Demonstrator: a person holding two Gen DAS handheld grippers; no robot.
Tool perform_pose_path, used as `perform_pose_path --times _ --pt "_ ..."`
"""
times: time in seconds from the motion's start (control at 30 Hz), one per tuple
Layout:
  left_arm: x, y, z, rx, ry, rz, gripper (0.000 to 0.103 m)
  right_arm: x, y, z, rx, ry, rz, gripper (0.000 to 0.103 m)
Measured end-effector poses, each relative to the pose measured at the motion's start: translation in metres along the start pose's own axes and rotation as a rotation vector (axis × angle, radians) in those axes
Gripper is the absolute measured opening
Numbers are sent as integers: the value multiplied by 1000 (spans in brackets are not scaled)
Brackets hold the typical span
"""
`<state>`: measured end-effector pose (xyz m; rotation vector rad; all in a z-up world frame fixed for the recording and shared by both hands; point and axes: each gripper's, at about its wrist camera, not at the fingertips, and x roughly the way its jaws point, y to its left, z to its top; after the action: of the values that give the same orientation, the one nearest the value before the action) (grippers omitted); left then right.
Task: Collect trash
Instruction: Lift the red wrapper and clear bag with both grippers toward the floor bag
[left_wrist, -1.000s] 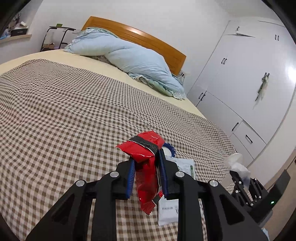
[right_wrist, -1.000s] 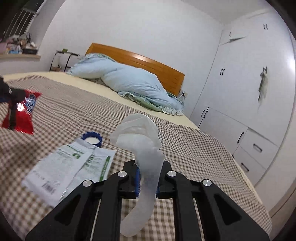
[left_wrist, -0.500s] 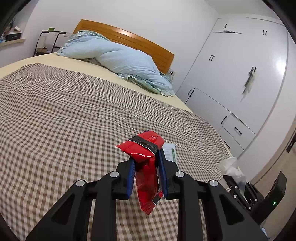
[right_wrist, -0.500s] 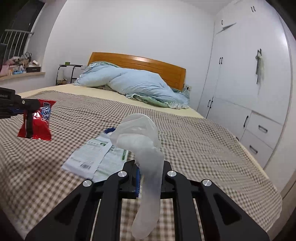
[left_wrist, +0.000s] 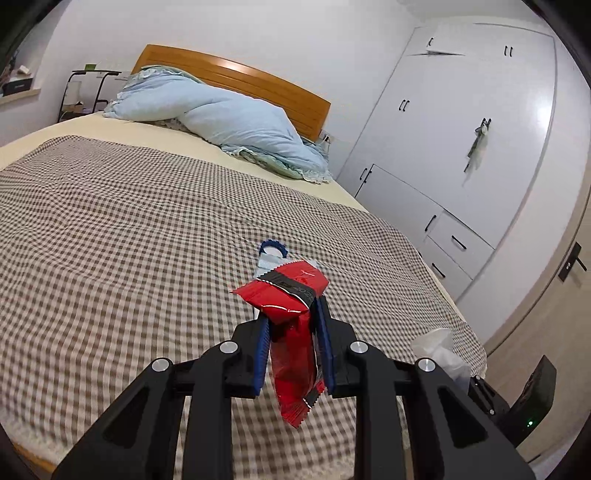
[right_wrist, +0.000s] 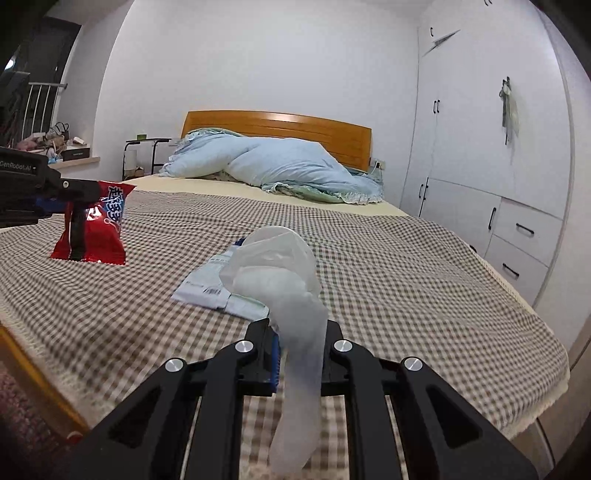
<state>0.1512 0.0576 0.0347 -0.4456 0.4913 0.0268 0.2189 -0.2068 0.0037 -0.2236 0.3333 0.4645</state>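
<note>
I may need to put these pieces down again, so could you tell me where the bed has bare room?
The checked bedspread is bare between the blue quilt and the white-green packets. Only the patch around those packets and the blue ring is crowded.

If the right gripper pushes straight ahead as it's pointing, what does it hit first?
Probably the white printed packets lying on the checkered bedspread, just beyond the right gripper and the translucent bag it holds; depth is uncertain.
</note>
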Motion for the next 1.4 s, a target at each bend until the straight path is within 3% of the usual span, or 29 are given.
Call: perform_pose_path --times 0.73,1.4 --pt "-61 -22 -53 40 64 14 21 -77 19 -43 -20 11 67 12" --pt "-93 -37 -103 92 135 18 21 -111 24 -75 27 70 136 12"
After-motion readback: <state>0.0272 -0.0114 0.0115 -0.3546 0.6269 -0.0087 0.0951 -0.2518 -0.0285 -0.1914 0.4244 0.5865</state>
